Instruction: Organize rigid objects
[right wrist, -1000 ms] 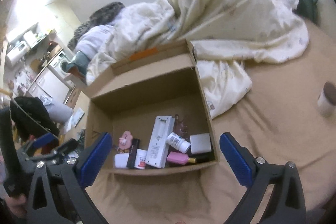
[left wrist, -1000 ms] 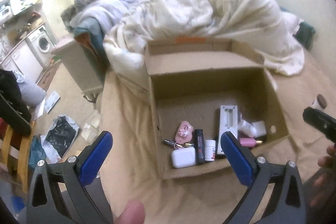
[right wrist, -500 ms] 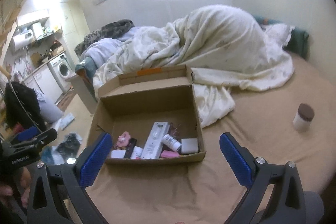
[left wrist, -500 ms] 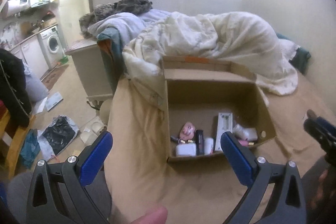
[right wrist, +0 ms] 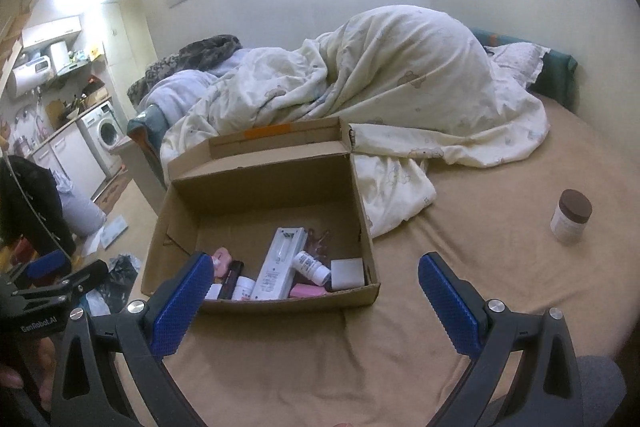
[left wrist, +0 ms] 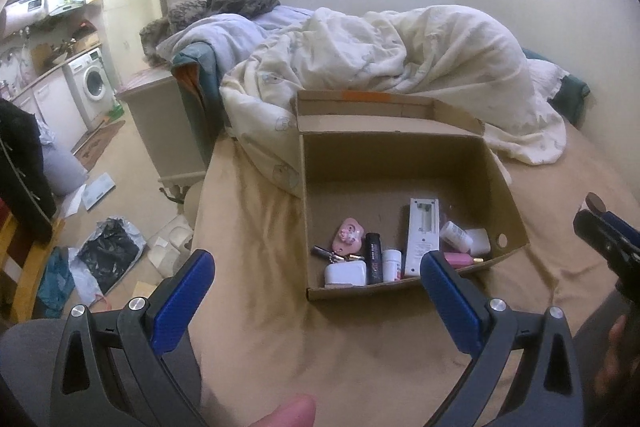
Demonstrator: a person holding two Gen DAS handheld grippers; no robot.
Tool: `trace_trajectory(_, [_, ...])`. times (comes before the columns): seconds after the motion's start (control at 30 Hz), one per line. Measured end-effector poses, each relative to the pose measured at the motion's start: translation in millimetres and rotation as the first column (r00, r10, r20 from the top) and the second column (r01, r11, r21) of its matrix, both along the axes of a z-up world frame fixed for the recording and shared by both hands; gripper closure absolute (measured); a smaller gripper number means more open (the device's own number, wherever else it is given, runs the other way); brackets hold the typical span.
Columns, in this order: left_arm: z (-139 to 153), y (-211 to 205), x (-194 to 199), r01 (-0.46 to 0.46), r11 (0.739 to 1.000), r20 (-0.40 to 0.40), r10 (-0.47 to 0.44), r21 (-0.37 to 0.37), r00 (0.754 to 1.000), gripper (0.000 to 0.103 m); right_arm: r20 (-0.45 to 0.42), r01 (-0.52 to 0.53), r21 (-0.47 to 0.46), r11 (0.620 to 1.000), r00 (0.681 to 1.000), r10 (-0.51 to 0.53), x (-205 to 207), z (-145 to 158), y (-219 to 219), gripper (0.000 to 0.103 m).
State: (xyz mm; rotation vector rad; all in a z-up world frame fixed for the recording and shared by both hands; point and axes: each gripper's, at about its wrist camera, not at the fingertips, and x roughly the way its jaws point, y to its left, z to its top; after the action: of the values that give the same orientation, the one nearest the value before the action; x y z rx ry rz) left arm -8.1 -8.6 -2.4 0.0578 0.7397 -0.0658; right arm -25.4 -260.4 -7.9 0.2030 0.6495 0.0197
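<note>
An open cardboard box (left wrist: 400, 163) (right wrist: 256, 195) sits on the tan bed sheet. It holds several small items: a white remote (left wrist: 422, 235) (right wrist: 280, 263), a pink case (left wrist: 349, 233), a black tube (left wrist: 373, 255), a white charger (left wrist: 346, 274), small white bottles (right wrist: 311, 267) and a pink bottle (left wrist: 460, 259). A white jar with a brown lid (right wrist: 571, 215) stands on the sheet to the right of the box. My left gripper (left wrist: 316, 299) is open and empty, in front of the box. My right gripper (right wrist: 310, 299) is open and empty, in front of the box.
A rumpled cream duvet (right wrist: 400, 87) lies behind the box. A bedside cabinet (left wrist: 164, 123) stands at the bed's left. The floor at left holds bags and papers (left wrist: 108, 251). A washing machine (left wrist: 92, 87) is at the far left.
Both grippers have pulled back and up from the box, which now looks smaller and farther. Both stay open and empty.
</note>
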Motion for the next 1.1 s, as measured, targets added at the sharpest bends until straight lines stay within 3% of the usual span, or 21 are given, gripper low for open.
trace_trajectory(1.1, [0.6,-3.7,-0.7,0.016,1.0,-0.005,-0.016,-0.009,1.0,0.001,-0.001,-0.01,-0.03,0.999,1.0,0.01,-0.5,-2.5,5.3,0.0])
